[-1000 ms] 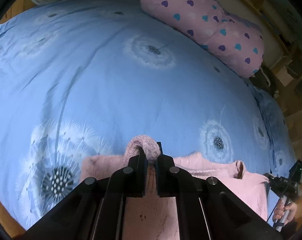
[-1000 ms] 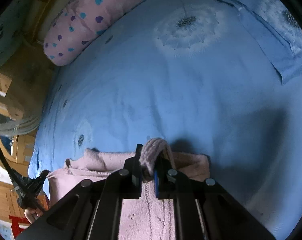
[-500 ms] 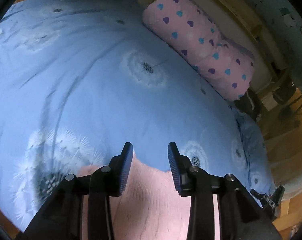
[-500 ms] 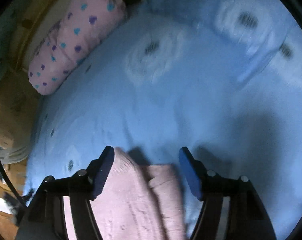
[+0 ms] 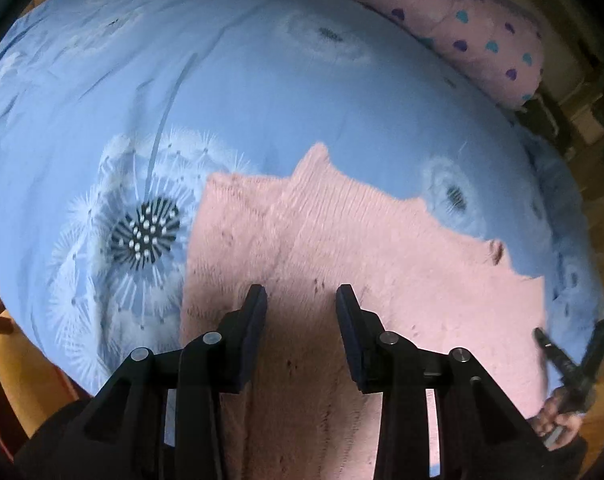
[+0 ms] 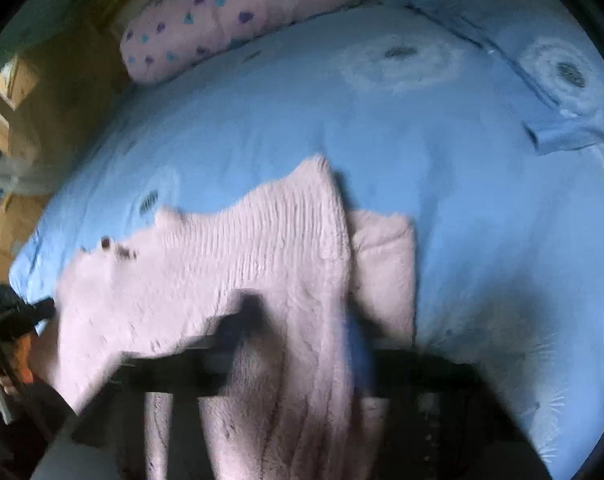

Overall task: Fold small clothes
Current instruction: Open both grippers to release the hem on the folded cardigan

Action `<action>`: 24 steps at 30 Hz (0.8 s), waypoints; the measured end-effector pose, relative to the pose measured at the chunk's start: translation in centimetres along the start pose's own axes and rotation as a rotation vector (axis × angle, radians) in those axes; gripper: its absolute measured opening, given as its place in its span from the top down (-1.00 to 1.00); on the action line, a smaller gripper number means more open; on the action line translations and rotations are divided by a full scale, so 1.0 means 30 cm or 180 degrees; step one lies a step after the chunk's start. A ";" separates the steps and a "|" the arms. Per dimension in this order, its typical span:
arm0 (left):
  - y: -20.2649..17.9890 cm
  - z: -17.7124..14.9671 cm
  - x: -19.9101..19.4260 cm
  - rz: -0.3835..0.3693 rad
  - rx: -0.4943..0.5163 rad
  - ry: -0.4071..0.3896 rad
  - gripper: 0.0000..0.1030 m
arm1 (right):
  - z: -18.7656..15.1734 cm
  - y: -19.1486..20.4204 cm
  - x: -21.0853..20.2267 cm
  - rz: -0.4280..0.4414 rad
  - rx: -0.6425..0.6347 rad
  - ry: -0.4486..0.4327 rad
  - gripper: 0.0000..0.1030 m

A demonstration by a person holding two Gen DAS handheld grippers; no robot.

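Observation:
A pink fuzzy knit garment point(image 5: 366, 248) lies flat on the blue bed, one layer folded over another. My left gripper point(image 5: 301, 300) is open and empty, hovering over its near part. In the right wrist view the same garment point(image 6: 269, 248) shows with a folded flap at its right side. My right gripper point(image 6: 302, 344) is motion-blurred and low in that frame; its fingers look spread apart with nothing between them. The right gripper also shows at the far right of the left wrist view point(image 5: 574, 356).
The blue duvet with dandelion print point(image 5: 149, 232) covers the bed. A pink pillow with heart print point(image 5: 462, 20) lies at the far edge, also in the right wrist view point(image 6: 229, 20). Wooden floor and furniture lie beyond the bed edges.
Both grippers let go of the garment's edge and opened. They then pulled back and up, so the folded garment now lies flat in view.

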State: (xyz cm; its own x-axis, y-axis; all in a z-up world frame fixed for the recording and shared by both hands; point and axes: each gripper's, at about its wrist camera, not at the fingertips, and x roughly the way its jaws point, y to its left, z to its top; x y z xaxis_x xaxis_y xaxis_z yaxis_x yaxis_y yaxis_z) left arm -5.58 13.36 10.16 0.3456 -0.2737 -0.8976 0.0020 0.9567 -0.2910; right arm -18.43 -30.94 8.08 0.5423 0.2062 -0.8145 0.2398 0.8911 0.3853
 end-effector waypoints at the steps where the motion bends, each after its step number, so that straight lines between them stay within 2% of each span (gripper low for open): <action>1: -0.005 -0.004 0.003 0.0065 0.0035 -0.0018 0.69 | 0.002 0.005 -0.018 -0.0033 -0.0078 -0.0091 0.76; 4: -0.025 -0.012 0.007 0.0185 0.0136 -0.0058 0.69 | 0.006 0.019 -0.092 -0.0080 -0.0170 -0.0331 0.78; 6: -0.022 -0.009 0.014 0.0260 0.0158 -0.0070 0.69 | 0.001 0.002 -0.112 -0.0128 -0.0086 -0.0368 0.78; 10: -0.038 -0.021 0.023 0.0455 0.0187 -0.0200 0.69 | -0.013 -0.040 -0.043 -0.0499 -0.0061 -0.0219 0.65; 13: -0.061 -0.053 0.001 0.0593 0.0240 -0.0370 0.69 | -0.016 -0.049 -0.012 -0.0521 -0.0055 -0.0136 0.50; 15: -0.082 -0.083 -0.038 0.0576 0.0303 -0.0519 0.69 | -0.005 -0.036 -0.032 -0.0496 -0.0039 -0.0098 0.28; 16: -0.091 -0.099 -0.054 0.0530 0.0352 -0.0548 0.69 | -0.009 -0.041 -0.048 -0.0448 0.0004 -0.0097 0.07; 17: -0.104 -0.123 -0.075 0.0486 0.0433 -0.0556 0.69 | -0.019 -0.042 -0.065 -0.0393 0.0069 -0.0109 -0.02; 19: -0.112 -0.170 -0.100 0.0515 0.0515 -0.0549 0.69 | -0.065 -0.045 -0.098 -0.0405 0.0238 -0.0079 -0.40; 22: -0.098 -0.263 -0.099 0.0629 0.0567 -0.0442 0.69 | -0.200 -0.041 -0.107 -0.0320 0.0371 0.0080 -0.54; 23: -0.097 -0.293 -0.089 0.0698 0.0619 -0.0406 0.69 | -0.237 -0.028 -0.108 -0.0356 0.0282 0.0054 -0.54; 24: -0.105 -0.305 -0.089 0.0760 0.0666 -0.0427 0.69 | -0.272 0.005 -0.121 -0.0479 0.0003 -0.0097 -0.53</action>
State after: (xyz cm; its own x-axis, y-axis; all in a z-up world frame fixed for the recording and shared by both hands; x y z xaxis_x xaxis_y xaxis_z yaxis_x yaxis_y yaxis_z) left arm -15.08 10.19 10.43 0.4797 -0.0376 -0.8766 0.0939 0.9955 0.0087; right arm -26.93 -28.25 7.56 0.5243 0.0581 -0.8495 0.3210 0.9106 0.2604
